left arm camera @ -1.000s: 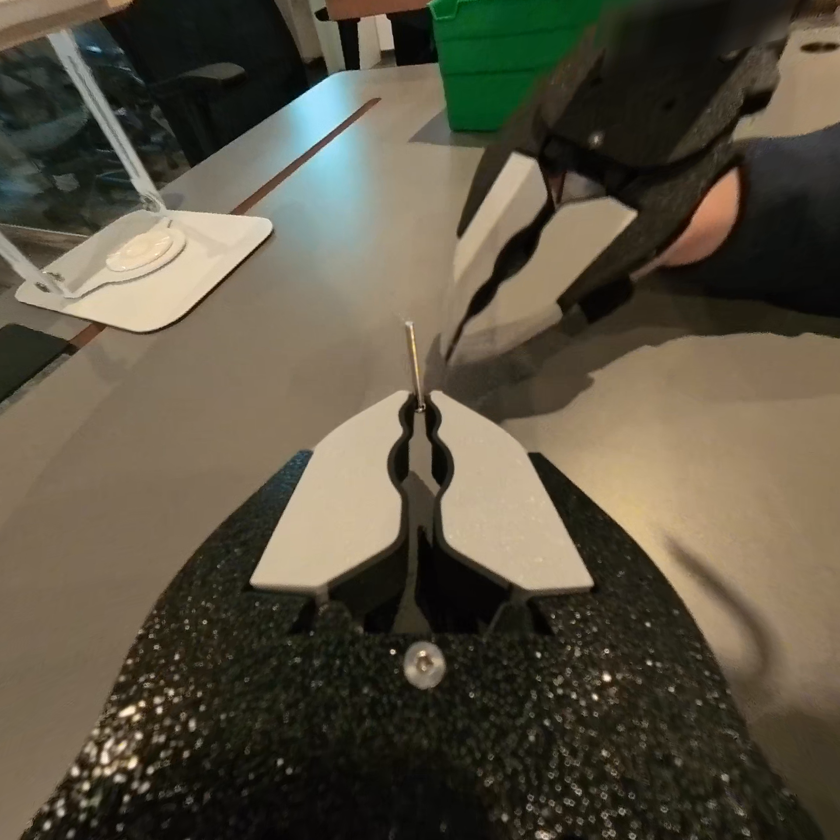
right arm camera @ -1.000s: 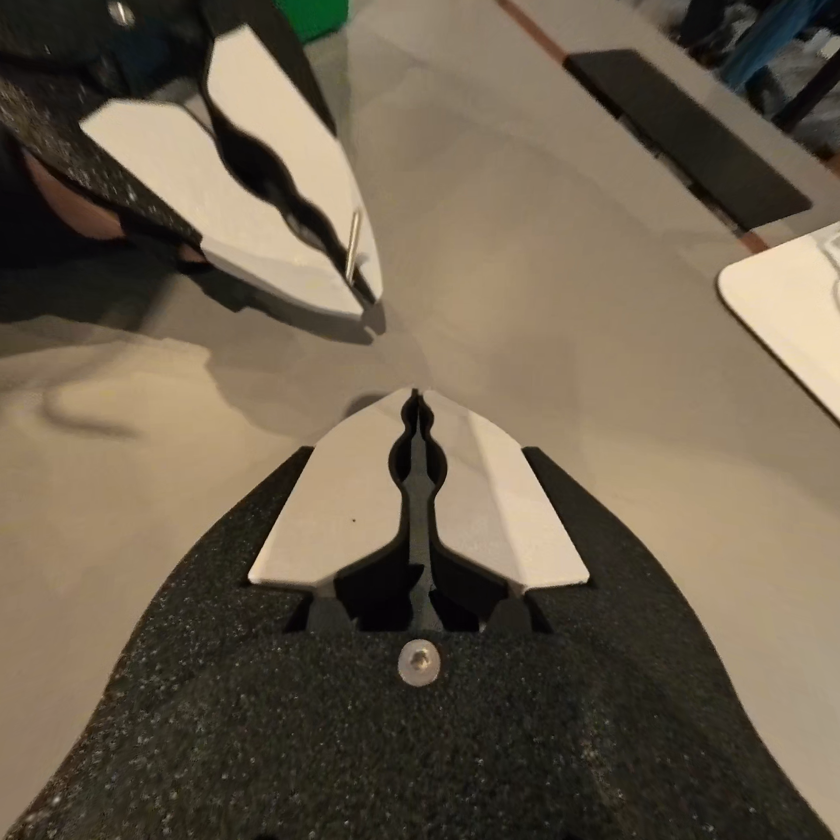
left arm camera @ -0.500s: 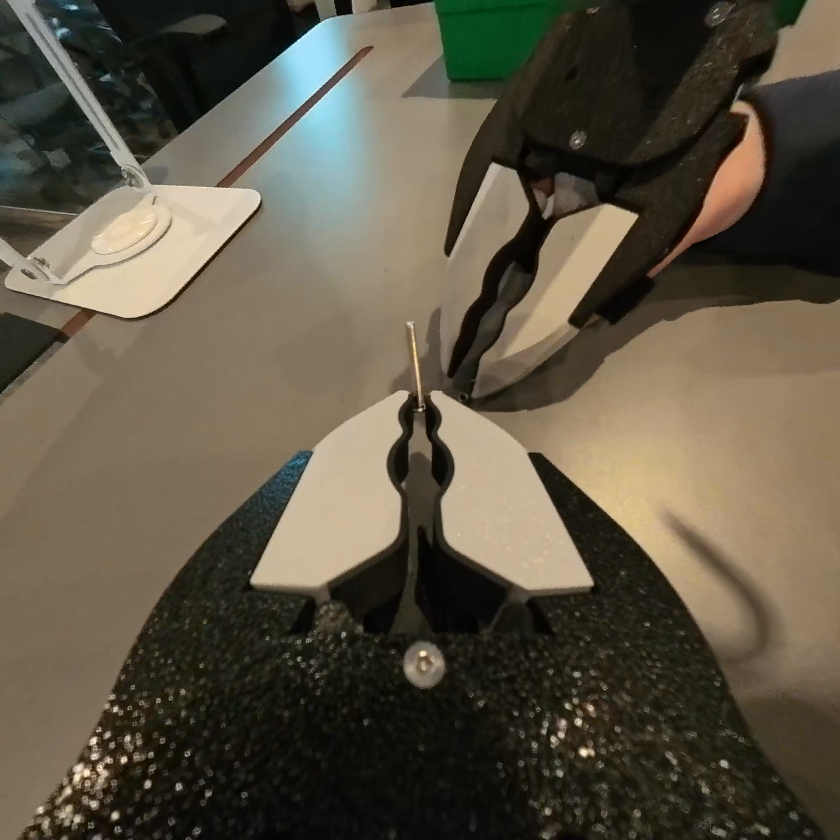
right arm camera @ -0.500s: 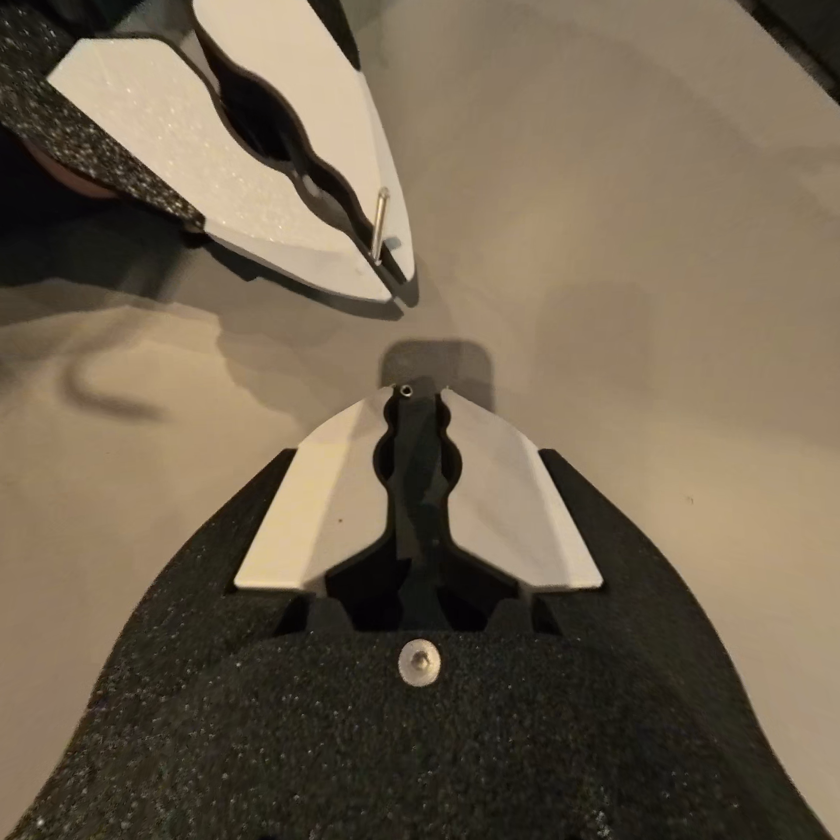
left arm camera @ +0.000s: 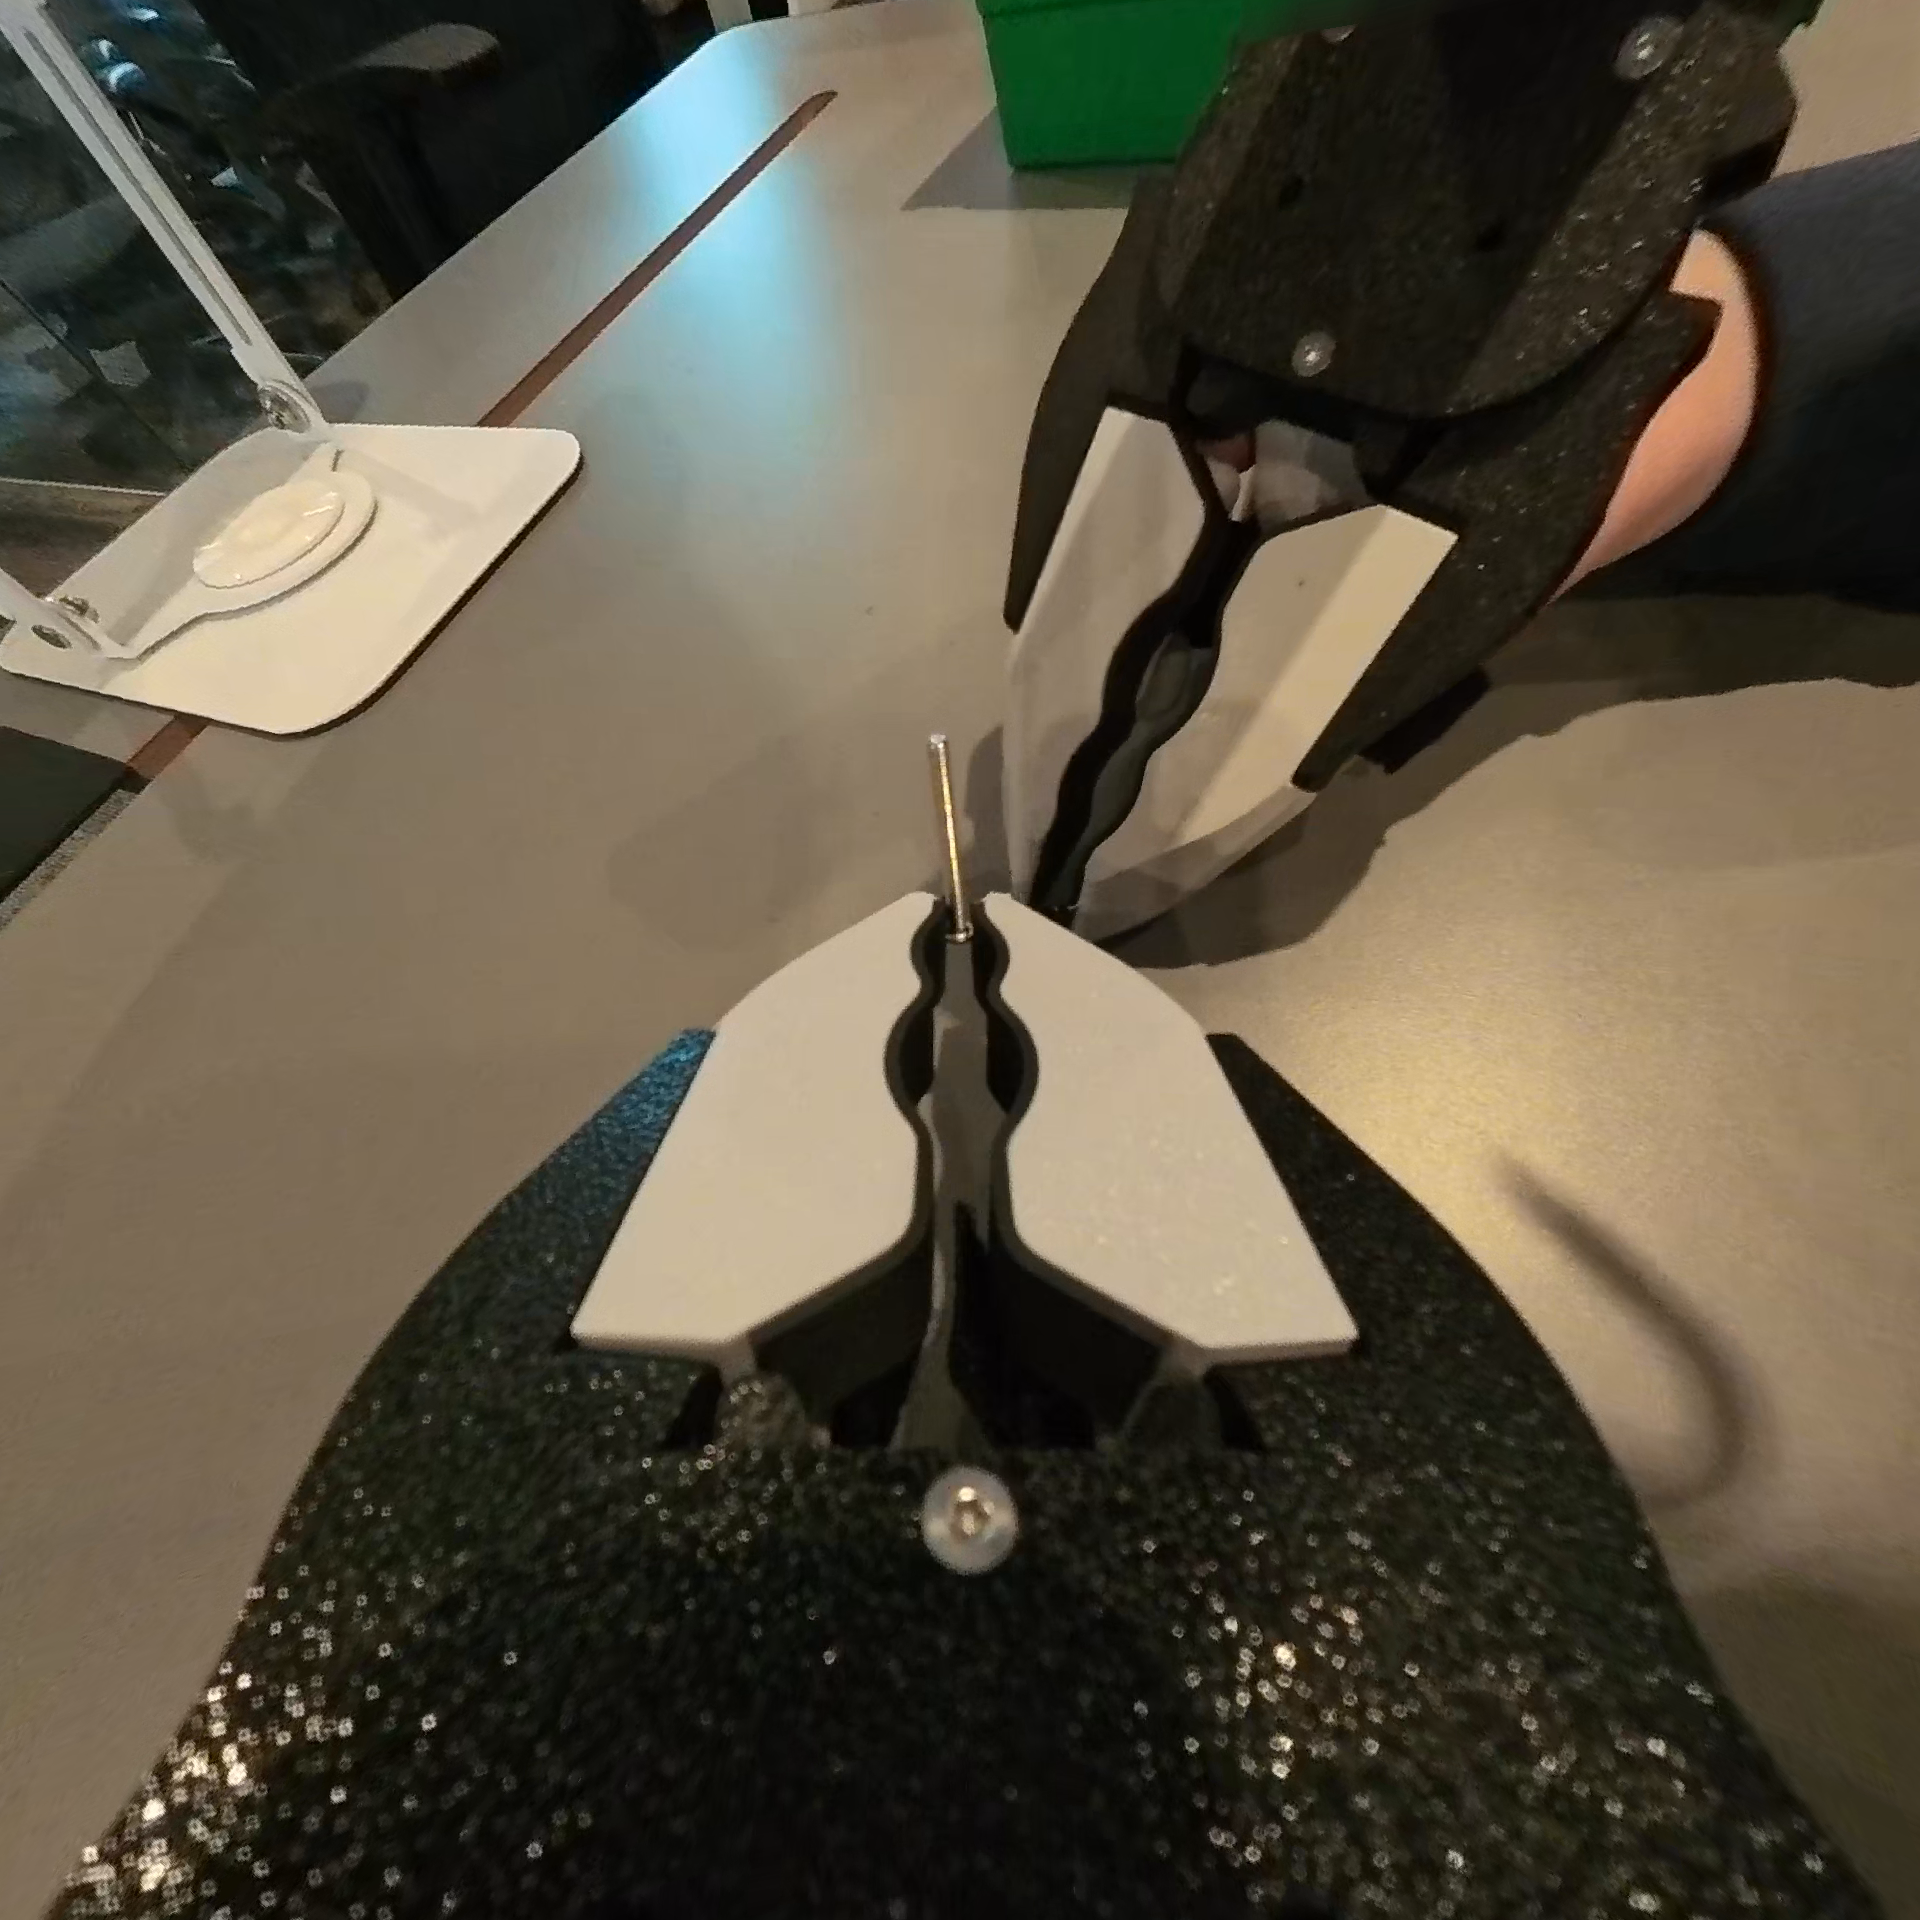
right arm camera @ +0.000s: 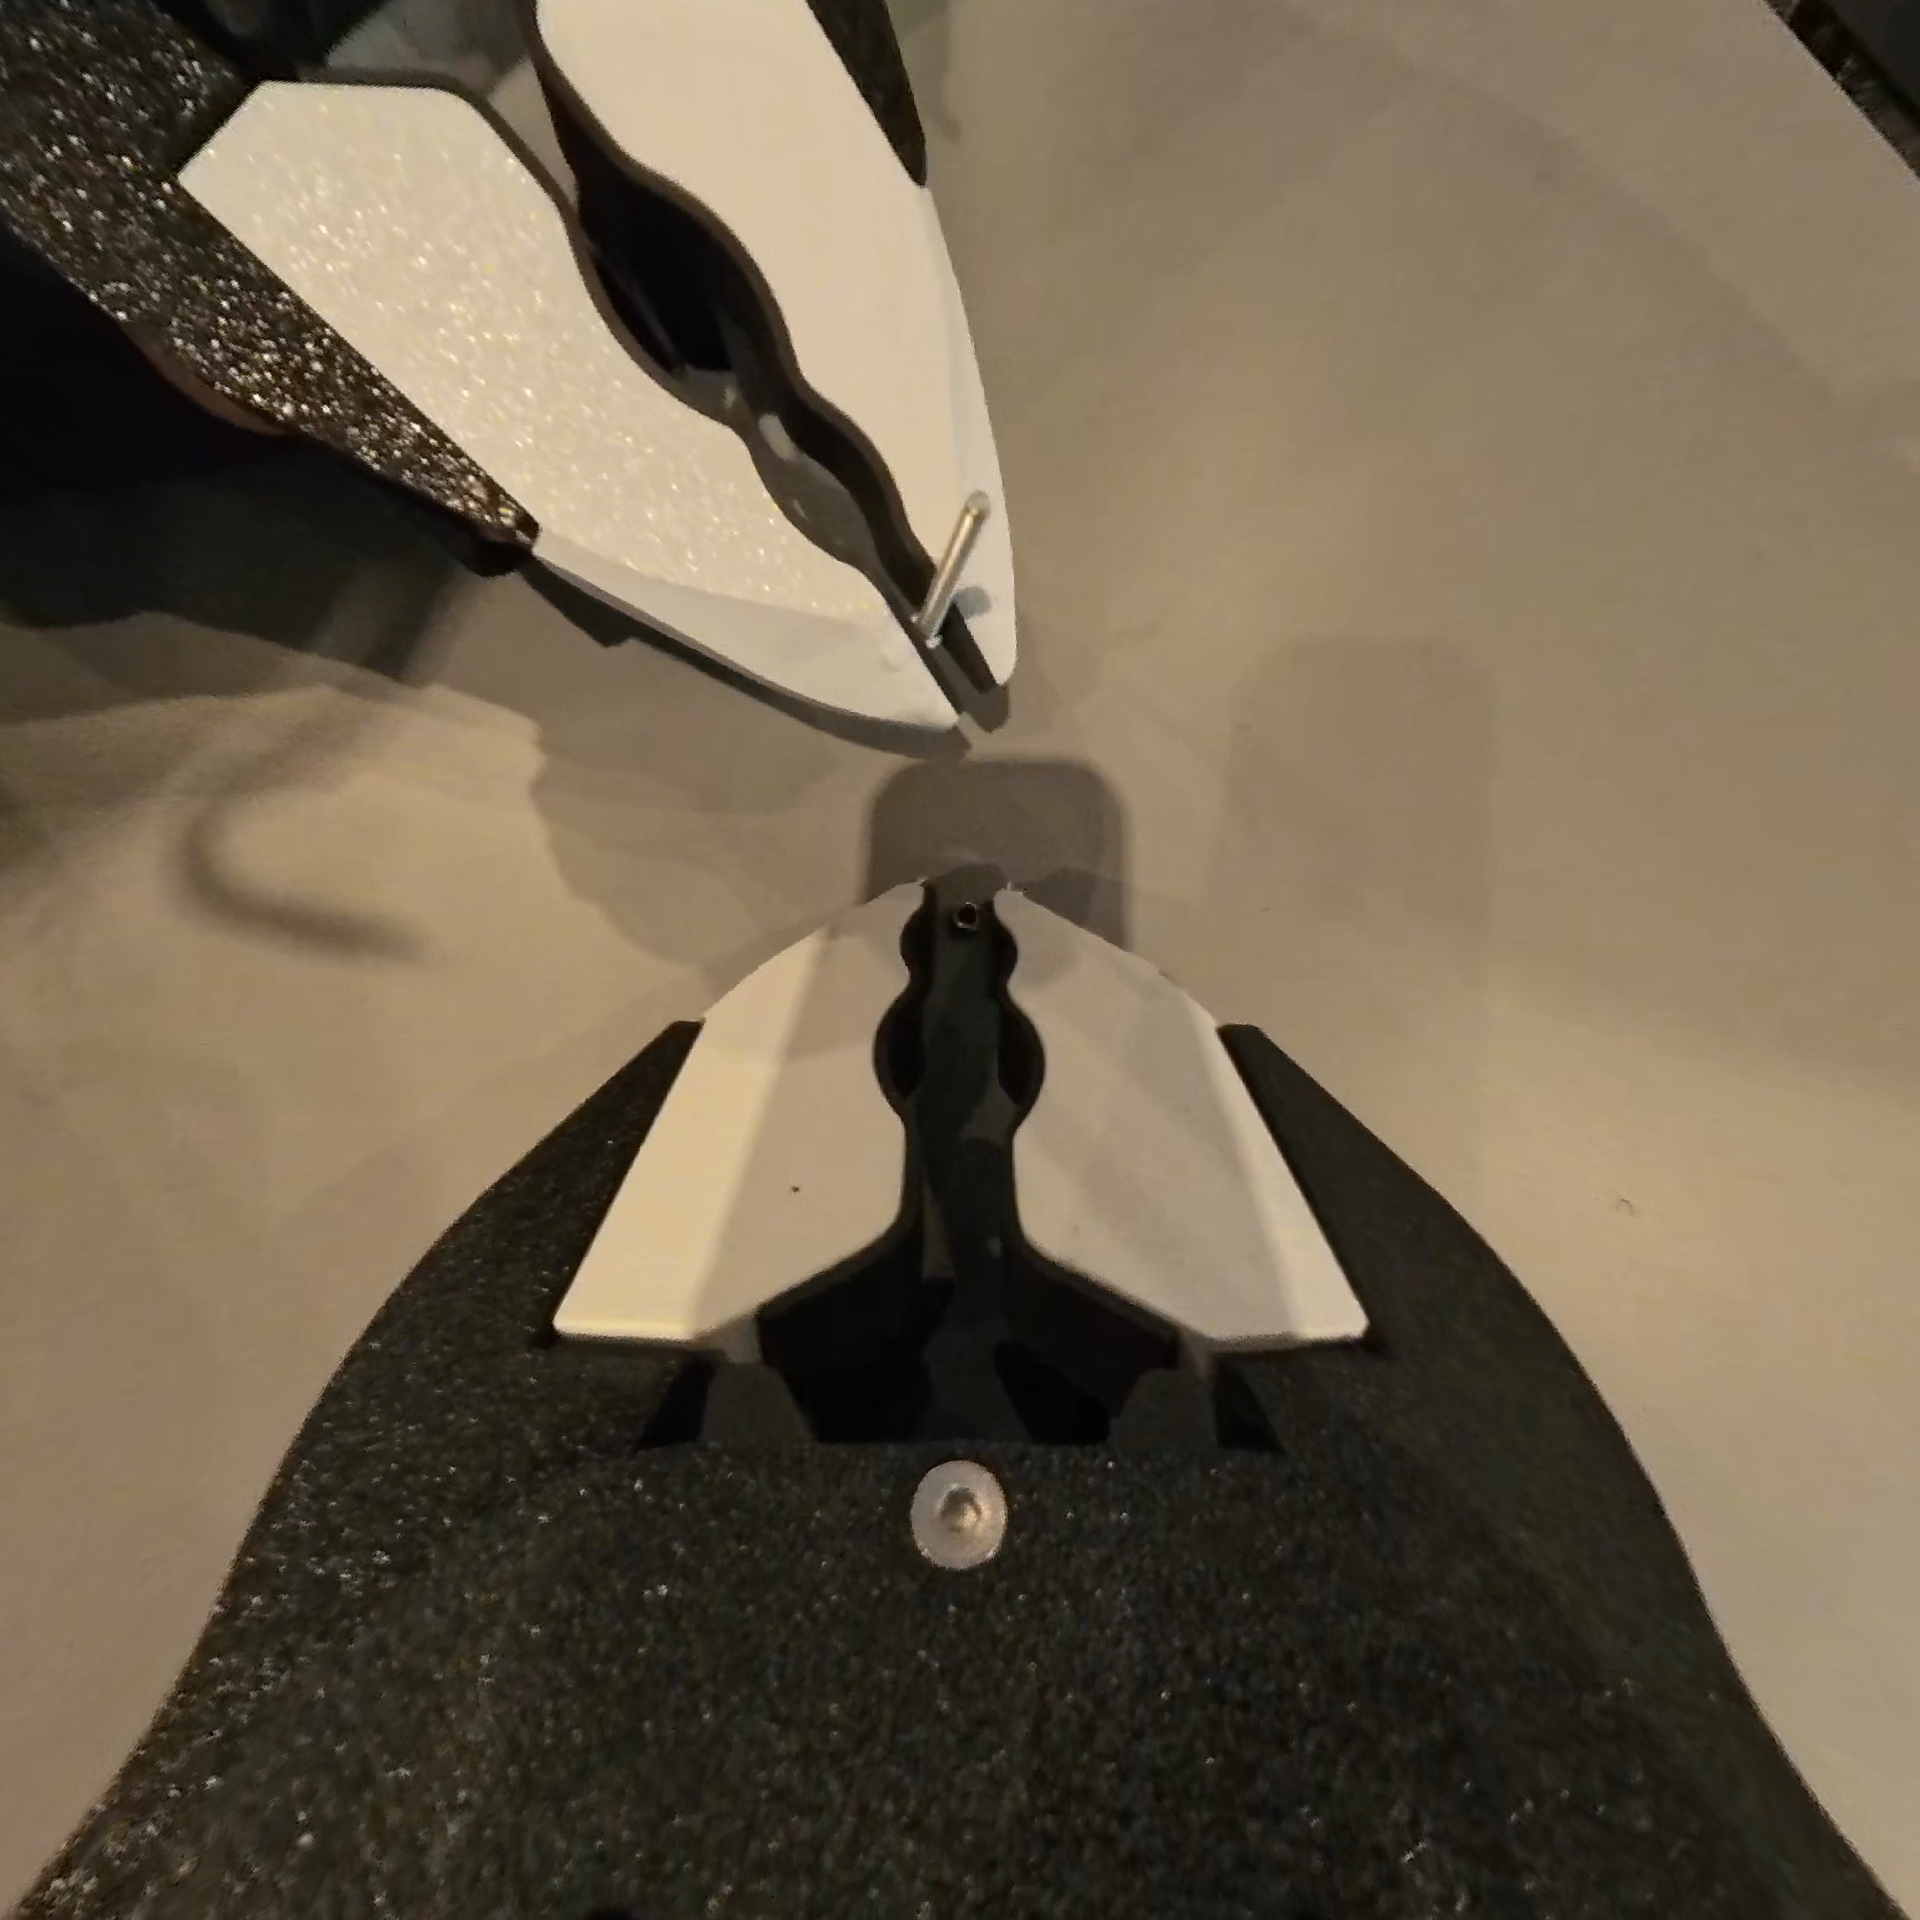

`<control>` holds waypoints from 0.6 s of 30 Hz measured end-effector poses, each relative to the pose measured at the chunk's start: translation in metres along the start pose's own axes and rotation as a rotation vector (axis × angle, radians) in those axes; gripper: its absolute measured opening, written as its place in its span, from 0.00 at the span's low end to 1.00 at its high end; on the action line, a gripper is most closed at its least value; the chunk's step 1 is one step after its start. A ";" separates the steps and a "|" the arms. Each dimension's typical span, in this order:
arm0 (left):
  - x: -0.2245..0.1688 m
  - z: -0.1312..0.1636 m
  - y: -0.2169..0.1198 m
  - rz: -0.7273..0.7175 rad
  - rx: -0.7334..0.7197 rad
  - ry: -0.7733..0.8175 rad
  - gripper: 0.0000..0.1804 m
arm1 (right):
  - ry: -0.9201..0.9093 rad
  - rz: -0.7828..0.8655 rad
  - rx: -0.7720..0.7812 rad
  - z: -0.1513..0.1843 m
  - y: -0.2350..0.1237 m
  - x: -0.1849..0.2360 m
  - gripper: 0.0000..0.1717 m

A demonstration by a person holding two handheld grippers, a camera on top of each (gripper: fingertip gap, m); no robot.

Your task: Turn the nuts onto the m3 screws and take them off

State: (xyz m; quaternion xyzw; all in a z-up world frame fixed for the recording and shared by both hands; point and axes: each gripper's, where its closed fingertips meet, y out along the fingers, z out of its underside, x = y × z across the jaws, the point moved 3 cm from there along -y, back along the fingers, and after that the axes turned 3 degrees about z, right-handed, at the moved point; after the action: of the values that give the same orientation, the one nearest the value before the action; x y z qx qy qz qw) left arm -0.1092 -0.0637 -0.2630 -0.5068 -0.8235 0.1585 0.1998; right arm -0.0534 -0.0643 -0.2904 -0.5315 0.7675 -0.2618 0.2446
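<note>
Silver screw (left arm camera: 949,831), white fingers (left arm camera: 810,1122) (speckled black housing), grey table (left arm camera: 520,831), green bin (left arm camera: 1081,94).

Was a grey table (left arm camera: 436,987) with a brown seam strip — bore a white stand base (left arm camera: 312,582) (far left) and a green bin (left arm camera: 1081,94) at the back.

You have two grippers, left gripper (left arm camera: 958,914) and right gripper (right arm camera: 966,891); one screw (left arm camera: 948,831), one small nut (right arm camera: 968,918), one green bin (left arm camera: 1091,94), one white stand base (left arm camera: 312,582), and one grey table (left arm camera: 520,935).
</note>
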 end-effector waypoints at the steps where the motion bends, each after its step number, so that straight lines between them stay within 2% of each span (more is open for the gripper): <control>1: 0.000 0.000 0.000 0.000 0.000 0.000 0.02 | -0.002 -0.003 0.000 0.000 0.000 0.001 0.05; 9: -0.002 0.000 0.001 0.008 0.001 0.009 0.02 | 0.006 0.017 -0.034 -0.003 -0.003 -0.001 0.03; 14: -0.006 0.001 0.003 0.037 0.016 0.014 0.02 | 0.069 -0.007 -0.233 -0.018 -0.027 -0.010 0.03; 18: -0.011 0.005 0.006 0.065 0.059 0.042 0.02 | 0.051 -0.045 -0.396 -0.031 -0.048 -0.010 0.03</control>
State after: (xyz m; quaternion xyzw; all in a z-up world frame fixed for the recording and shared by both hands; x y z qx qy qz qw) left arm -0.1022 -0.0711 -0.2723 -0.5303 -0.7972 0.1784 0.2267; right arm -0.0373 -0.0647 -0.2342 -0.5795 0.7978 -0.1247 0.1098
